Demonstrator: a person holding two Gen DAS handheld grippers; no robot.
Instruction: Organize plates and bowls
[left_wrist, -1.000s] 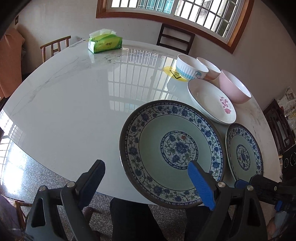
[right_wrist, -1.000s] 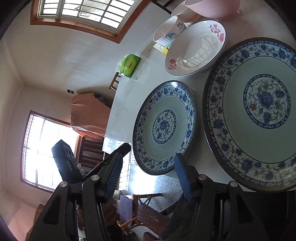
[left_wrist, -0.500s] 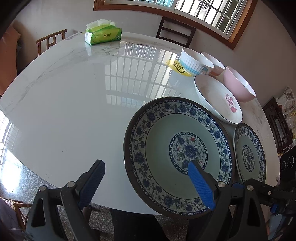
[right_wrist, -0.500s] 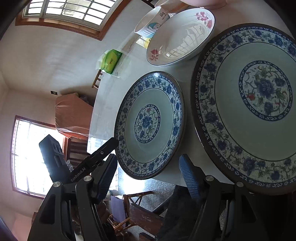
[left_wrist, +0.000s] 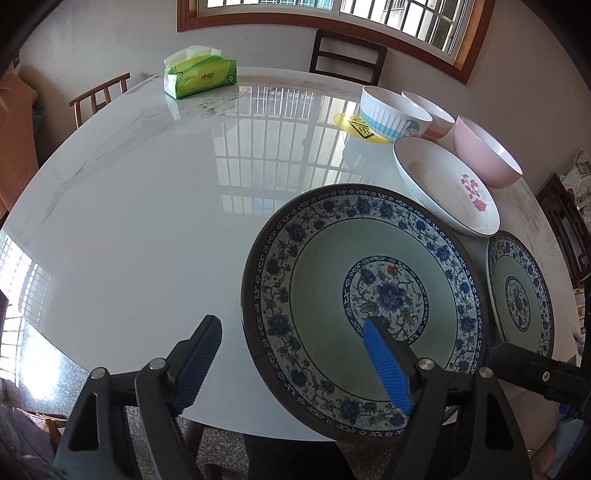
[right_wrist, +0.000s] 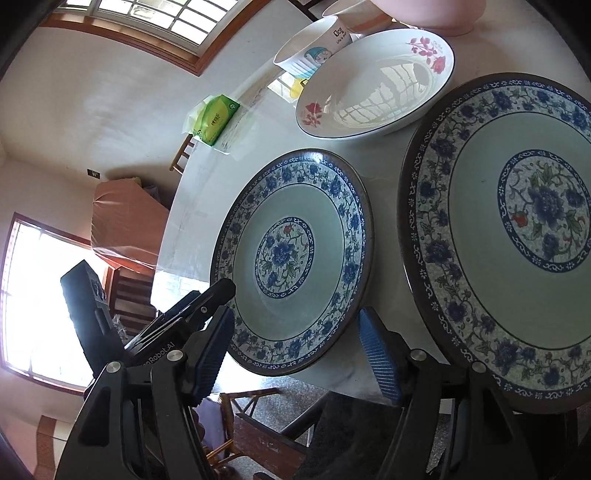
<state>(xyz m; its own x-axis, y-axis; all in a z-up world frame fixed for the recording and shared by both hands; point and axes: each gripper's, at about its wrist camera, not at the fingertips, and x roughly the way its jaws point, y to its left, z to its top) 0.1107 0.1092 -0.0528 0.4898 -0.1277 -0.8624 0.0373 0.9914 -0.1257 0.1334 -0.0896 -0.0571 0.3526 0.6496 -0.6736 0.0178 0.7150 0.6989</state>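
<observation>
While its rim sits between them, left fingers (left_wrist: 388, 365) apart (just narrowed) astride the large plate (left_wrist: 325, 291).

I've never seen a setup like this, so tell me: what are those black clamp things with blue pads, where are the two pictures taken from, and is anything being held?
They are hand-held two-finger grippers, one in each of a person's hands, each with a wide-angle camera looking along its fingers.

The left gripper has been closing; its jaws straddle the near rim of the large blue-patterned plate but do not yet pinch it. The right gripper stands open around the near edge of the smaller matching plate.

Also on the white table: a white dish with pink flowers, a pink bowl, a ribbed white bowl, another bowl behind it and a green tissue pack.

Nothing is held yet.
</observation>
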